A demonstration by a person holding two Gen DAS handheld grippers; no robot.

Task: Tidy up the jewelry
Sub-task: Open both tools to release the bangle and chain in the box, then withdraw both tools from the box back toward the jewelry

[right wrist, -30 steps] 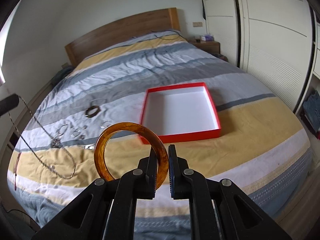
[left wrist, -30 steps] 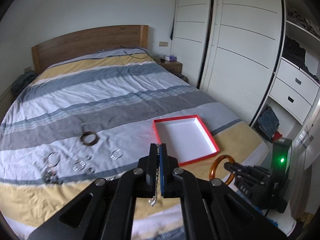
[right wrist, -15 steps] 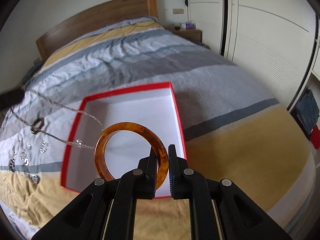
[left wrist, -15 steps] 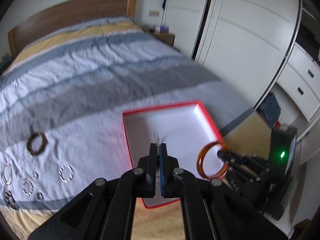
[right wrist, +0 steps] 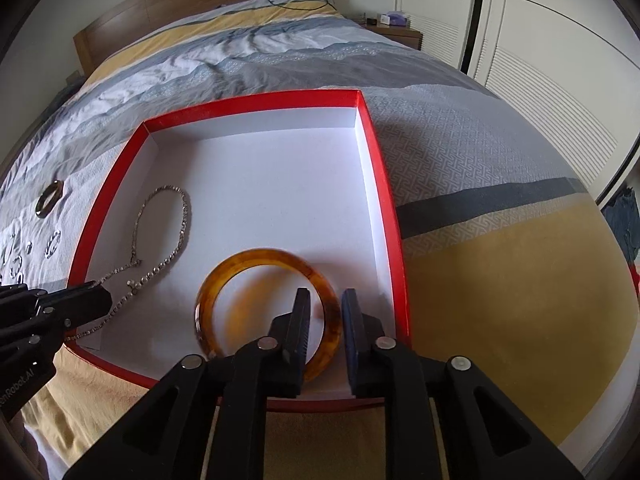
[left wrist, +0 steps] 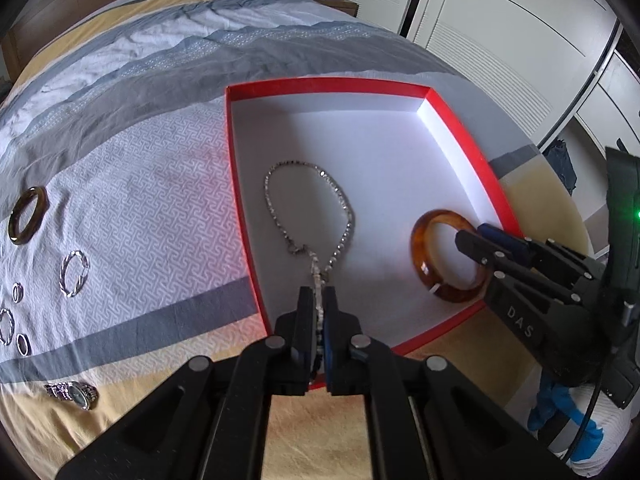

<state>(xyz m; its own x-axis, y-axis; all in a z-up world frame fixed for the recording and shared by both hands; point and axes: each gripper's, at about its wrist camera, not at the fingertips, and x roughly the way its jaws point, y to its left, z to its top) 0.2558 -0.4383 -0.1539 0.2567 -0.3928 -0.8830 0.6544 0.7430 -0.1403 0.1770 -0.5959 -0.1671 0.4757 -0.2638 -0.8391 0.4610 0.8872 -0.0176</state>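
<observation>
Both grippers have dropped from above the bed into the red box (left wrist: 464,128). Most of the silver chain (left wrist: 308,208) now lies looped on its white floor, its end still pinched in the left gripper (left wrist: 319,304), whose jaws are nearly closed. The right gripper (right wrist: 325,300) has just been opening its jaws; the amber bangle (right wrist: 268,264) sits loose between them on the box floor. The bed (right wrist: 500,272) wears a grey, white and yellow striped cover, with rings (left wrist: 74,272), a dark bangle (left wrist: 27,214) and a watch (left wrist: 74,394) left of the box. White wardrobe doors (left wrist: 500,12) stand behind.
</observation>
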